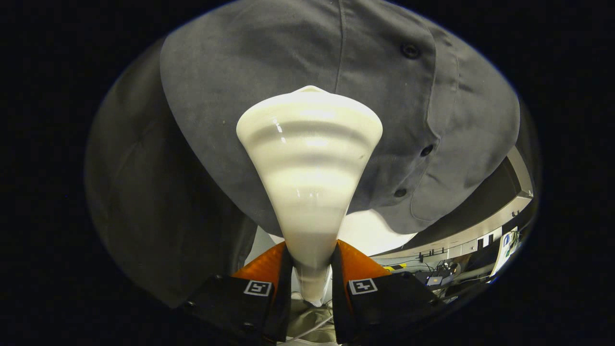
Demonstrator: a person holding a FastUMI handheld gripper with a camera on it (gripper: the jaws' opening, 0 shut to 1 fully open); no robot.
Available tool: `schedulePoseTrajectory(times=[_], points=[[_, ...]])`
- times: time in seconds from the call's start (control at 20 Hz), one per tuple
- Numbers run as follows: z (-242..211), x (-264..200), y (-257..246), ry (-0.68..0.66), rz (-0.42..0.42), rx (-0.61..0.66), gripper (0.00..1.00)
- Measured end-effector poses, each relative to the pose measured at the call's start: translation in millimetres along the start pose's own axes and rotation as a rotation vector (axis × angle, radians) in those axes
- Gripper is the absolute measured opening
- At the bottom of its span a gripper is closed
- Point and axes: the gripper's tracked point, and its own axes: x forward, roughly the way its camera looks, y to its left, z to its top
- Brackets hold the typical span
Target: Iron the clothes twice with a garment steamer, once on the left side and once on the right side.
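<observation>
Gripper (311, 269) clamped on the steamer (310, 163), both fingers (274, 269) pressing the narrow neck from either side. Glossy, cream-white plastic, flaring from that slim neck into a broad, ridged cone with stepped bands and a rounded top edge; soft highlights along the ridges. Head set ahead of the fingers, against or just short of the shirt (269, 72); contact cannot be told. Matte grey woven cloth, smooth with a few gentle folds, hanging. Stitched placket running beside the head, with three dark round buttons (410, 50) down it, beyond the head to one side. Curved hem below, bright pale surface under it. Darker, shadowed cloth on the other side. Past the hem, a room with desks and cables, small and unclear.
</observation>
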Motion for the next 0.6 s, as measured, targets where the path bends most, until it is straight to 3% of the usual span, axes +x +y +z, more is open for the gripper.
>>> schedulePoseTrajectory(times=[0.6], points=[[-46, 34, -3, 0.093, 0.02, 0.0, 0.44]])
